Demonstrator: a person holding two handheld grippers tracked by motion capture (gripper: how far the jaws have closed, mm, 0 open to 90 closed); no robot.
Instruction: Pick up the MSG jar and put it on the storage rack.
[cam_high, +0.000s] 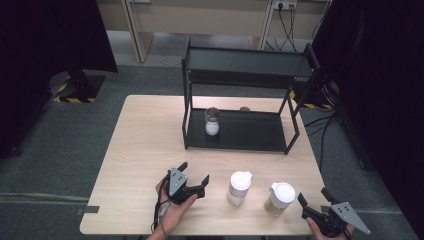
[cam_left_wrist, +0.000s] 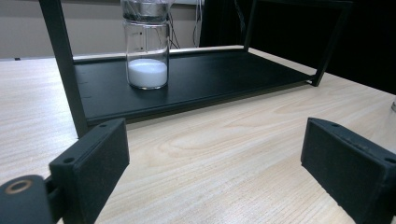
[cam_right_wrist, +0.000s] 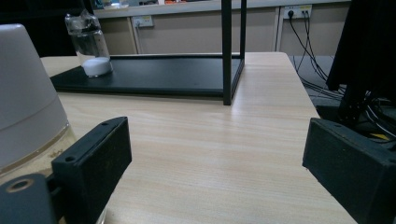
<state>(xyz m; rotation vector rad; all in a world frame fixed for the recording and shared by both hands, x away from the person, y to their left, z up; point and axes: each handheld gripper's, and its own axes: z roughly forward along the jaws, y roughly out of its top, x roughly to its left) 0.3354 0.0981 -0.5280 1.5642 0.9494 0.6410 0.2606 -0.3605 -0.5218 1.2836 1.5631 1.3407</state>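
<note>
- Right gripper, at the table's near right corner, stands open and empty.
- Left gripper likewise gapes, holding nothing.
- Approach the beige-filled jar squarely, gripping below its lid.

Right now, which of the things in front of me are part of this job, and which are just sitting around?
Part of the job:
- white-lidded jar, nearest the left hand-held gripper
- second white-lidded jar, beside the right hand-held gripper
- glass jar of white powder, on the black rack's lower shelf

Just around:
- wall sockets and cables
- black stand base with striped tape
</note>
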